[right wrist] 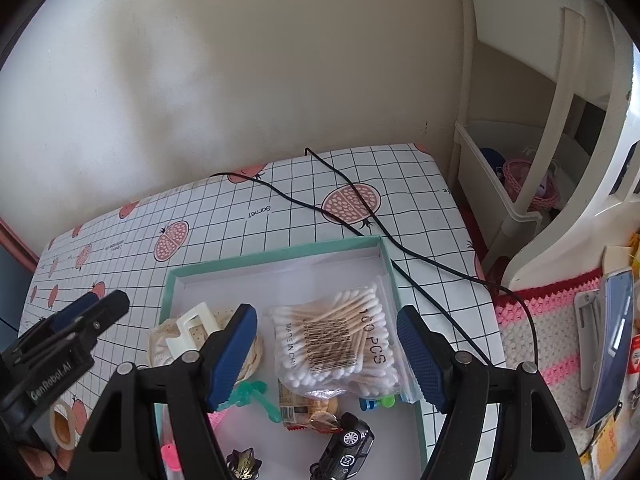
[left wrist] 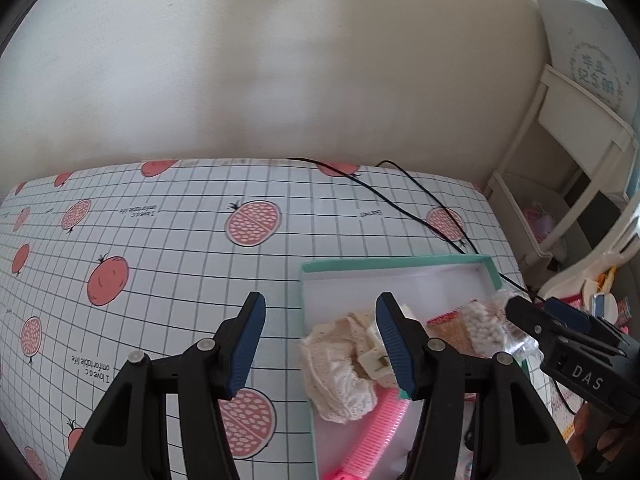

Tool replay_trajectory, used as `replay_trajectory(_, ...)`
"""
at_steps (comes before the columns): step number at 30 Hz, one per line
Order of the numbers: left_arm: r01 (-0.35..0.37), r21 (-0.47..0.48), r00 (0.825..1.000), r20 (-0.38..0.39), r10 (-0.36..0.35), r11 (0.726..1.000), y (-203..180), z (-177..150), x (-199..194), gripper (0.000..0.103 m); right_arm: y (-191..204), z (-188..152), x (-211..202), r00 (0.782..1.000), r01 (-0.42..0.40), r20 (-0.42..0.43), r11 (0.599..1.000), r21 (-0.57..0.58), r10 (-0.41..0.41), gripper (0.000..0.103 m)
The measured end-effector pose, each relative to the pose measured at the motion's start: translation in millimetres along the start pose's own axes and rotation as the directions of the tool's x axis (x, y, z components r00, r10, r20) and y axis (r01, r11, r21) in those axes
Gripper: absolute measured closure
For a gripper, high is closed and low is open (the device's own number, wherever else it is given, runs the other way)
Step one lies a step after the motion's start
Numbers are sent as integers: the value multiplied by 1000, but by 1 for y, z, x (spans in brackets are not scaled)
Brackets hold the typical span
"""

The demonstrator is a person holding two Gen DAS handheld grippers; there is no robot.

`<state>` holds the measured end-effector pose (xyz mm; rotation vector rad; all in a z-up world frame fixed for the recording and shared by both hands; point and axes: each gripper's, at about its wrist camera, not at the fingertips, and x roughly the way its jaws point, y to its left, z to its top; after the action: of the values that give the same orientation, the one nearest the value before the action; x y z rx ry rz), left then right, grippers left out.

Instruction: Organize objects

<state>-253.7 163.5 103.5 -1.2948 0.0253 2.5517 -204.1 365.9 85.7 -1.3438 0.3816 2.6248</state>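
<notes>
Both tongs spread, nothing between the pads. Right tongs [right wrist: 326, 354] hover directly above the bag of cotton swabs [right wrist: 340, 344], which lies flat inside the teal-rimmed box [right wrist: 276, 249] on the checked surface [right wrist: 200, 216]; the bag looks freshly deposited there, judging by the open pads straddling it. Left tongs [left wrist: 320, 344] hang over the box's left edge, above the lace cloth [left wrist: 340, 372] and cream clip [left wrist: 378, 360]. Pink comb [left wrist: 380, 424], snack packet [right wrist: 300, 408] and toy car [right wrist: 348, 444] already share the box (grouping loose items in one container). Roll of tape [right wrist: 62, 426] remains outside, likely next.
</notes>
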Motion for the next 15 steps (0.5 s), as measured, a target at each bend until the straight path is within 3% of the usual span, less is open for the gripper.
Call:
replay_trajectory(1,-13,-11,1000,0,13,1000,3,0,2,34,1,0,1,1000,0,-1,1000,-1,0,20)
replay_trajectory(6,-64,-61,998,6,64,996,20,1,6,31,5,-3,5,1000,-6,-5,1000,-23,6,11)
replay_trajectory(9,-92,-89,995,18,94,992,29,2,5,11,7,-4,6,1000,-13,-4,999,-30,13,7)
replay_trajectory(10,-100,-97,994,23,103,990,32,3,5,10,8,-4,6,1000,-16,-2,999,-33,16,0)
replay_trajectory(12,-108,-108,994,25,111,988,36,4,5,9,10,-4,6,1000,-16,5,999,-40,16,0)
replay_trajectory(15,-124,-126,991,34,130,984,42,4,5,0,12,-4,6,1000,-23,6,999,-41,23,0)
